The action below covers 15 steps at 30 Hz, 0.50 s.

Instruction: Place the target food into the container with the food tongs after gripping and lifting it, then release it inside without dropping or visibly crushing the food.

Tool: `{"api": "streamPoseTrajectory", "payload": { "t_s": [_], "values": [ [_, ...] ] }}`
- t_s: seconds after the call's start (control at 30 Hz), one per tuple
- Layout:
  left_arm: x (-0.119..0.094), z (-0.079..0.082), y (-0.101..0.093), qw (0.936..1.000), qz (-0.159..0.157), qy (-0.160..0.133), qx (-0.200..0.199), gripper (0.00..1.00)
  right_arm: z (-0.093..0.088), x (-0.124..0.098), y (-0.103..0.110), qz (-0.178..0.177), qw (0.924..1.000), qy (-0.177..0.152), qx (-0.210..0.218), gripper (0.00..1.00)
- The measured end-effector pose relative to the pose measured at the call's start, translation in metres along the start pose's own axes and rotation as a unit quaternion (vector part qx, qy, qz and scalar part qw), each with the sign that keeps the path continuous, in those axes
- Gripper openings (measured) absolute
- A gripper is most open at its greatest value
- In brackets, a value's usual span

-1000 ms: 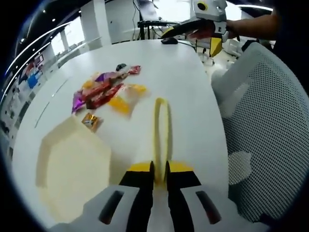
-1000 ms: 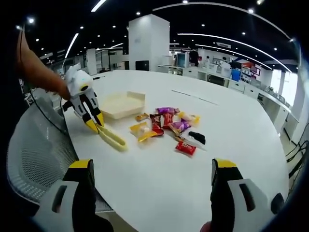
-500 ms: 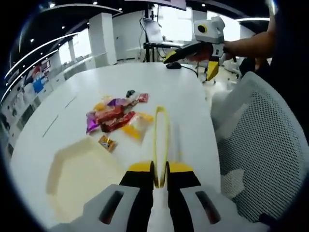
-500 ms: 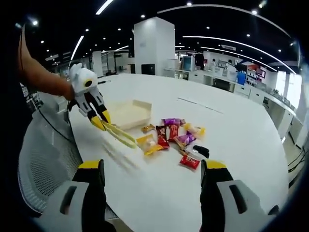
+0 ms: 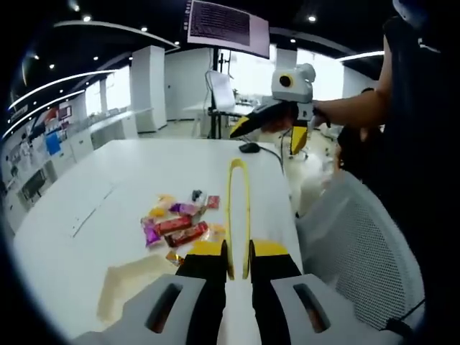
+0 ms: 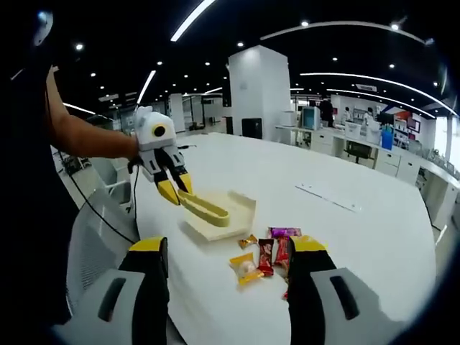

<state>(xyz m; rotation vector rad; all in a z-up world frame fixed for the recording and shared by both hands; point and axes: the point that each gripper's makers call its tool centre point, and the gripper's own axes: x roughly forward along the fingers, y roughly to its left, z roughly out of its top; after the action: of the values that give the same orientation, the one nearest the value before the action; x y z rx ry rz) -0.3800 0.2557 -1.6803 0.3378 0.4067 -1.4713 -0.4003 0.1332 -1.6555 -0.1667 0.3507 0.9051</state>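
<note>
The left gripper (image 5: 236,267) is lifting the yellow tongs (image 5: 238,215) up off the table (image 5: 108,194), arms pressed together, pinching nothing, away from the snacks (image 5: 176,226).

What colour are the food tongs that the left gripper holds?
The food tongs are yellow, clearest in the right gripper view, held by the left gripper.

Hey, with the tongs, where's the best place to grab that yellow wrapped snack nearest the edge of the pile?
Probably pinch the yellow snack packet across its narrow middle, coming from the open table side away from the red packet beside it. It lies flat at the pile's edge, so the food tongs meet nothing else there.
</note>
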Motion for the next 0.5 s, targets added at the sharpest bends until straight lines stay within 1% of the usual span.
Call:
{"api": "streamPoseTrajectory", "payload": {
  "t_s": [0.07, 0.17, 0.27, 0.3, 0.37, 0.43, 0.5],
  "values": [
    [-0.005, 0.011, 0.001, 0.9999, -0.001, -0.011, 0.003, 0.08, 0.01, 0.005, 0.005, 0.017, 0.9998, -0.009, -0.003, 0.64],
    [-0.017, 0.032, 0.002, 0.9995, -0.006, -0.031, 0.009, 0.08, 0.027, 0.013, 0.011, 0.039, 0.9989, -0.025, -0.006, 0.61],
    [-0.028, 0.05, 0.004, 0.9987, -0.012, -0.046, 0.017, 0.08, 0.051, 0.019, 0.02, 0.062, 0.9969, -0.045, -0.015, 0.59],
    [-0.033, 0.059, 0.004, 0.9983, -0.015, -0.054, 0.018, 0.08, 0.065, 0.021, 0.024, 0.074, 0.9952, -0.061, -0.018, 0.58],
    [-0.04, 0.073, 0.003, 0.9975, -0.021, -0.063, 0.023, 0.08, 0.084, 0.024, 0.031, 0.089, 0.9927, -0.076, -0.027, 0.56],
    [-0.048, 0.086, 0.0, 0.9965, -0.029, -0.073, 0.031, 0.08, 0.097, 0.027, 0.037, 0.105, 0.9903, -0.084, -0.035, 0.55],
    [-0.053, 0.096, -0.003, 0.9954, -0.037, -0.082, 0.034, 0.08, 0.112, 0.031, 0.044, 0.123, 0.9869, -0.096, -0.041, 0.53]
  ]
}}
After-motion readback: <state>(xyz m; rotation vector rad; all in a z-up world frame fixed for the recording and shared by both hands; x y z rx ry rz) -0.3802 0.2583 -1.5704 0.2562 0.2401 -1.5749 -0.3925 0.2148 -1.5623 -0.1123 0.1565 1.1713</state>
